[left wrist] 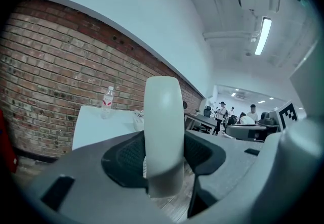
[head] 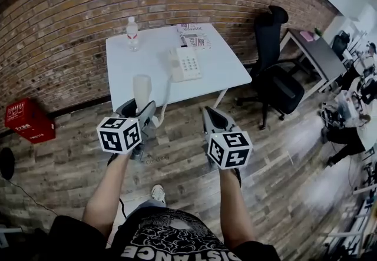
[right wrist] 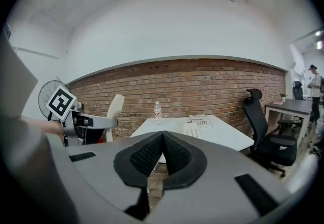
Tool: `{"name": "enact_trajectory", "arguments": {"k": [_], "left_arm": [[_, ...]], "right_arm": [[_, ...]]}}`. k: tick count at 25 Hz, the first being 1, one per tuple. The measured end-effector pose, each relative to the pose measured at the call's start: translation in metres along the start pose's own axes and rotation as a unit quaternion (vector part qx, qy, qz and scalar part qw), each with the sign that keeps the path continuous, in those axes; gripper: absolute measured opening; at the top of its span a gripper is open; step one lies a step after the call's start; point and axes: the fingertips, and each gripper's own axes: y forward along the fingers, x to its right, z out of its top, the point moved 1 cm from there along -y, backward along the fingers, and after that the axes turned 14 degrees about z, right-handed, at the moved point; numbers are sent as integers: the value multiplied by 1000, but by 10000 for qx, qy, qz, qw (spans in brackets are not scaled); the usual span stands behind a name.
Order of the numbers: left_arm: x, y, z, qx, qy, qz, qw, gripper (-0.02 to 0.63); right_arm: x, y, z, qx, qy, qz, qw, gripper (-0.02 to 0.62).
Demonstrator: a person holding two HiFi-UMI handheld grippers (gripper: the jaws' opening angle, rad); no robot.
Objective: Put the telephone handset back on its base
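Note:
My left gripper [head: 140,114] is shut on the white telephone handset [head: 141,91], which stands upright between its jaws [left wrist: 163,137], near the table's front edge. A curly cord [head: 164,99] runs from the handset to the white telephone base [head: 186,64] with its keypad, on the white table [head: 224,71]. My right gripper [head: 213,119] is shut with nothing in it, held over the floor in front of the table; its jaws meet in the right gripper view [right wrist: 162,154]. The base [right wrist: 193,129] and the handset [right wrist: 114,110] also show there.
A plastic water bottle [head: 132,33] and a printed magazine [head: 194,35] lie at the table's far side by the brick wall. A black office chair [head: 275,80] stands to the right, a red crate [head: 28,121] to the left. More desks and people are at the far right.

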Motion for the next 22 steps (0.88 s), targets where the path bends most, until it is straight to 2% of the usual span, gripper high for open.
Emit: {"name": "enact_trajectory", "arguments": {"k": [11,22], "left_arm": [[-29,56,23,-59,-35,-268,9996,219],[-26,108,27,-195,58,-395,9990,219]], "right_arm": [[18,56,24,-61,-98,-200,9997,2],[56,87,31,31,-59,-272,9996,2]]}}
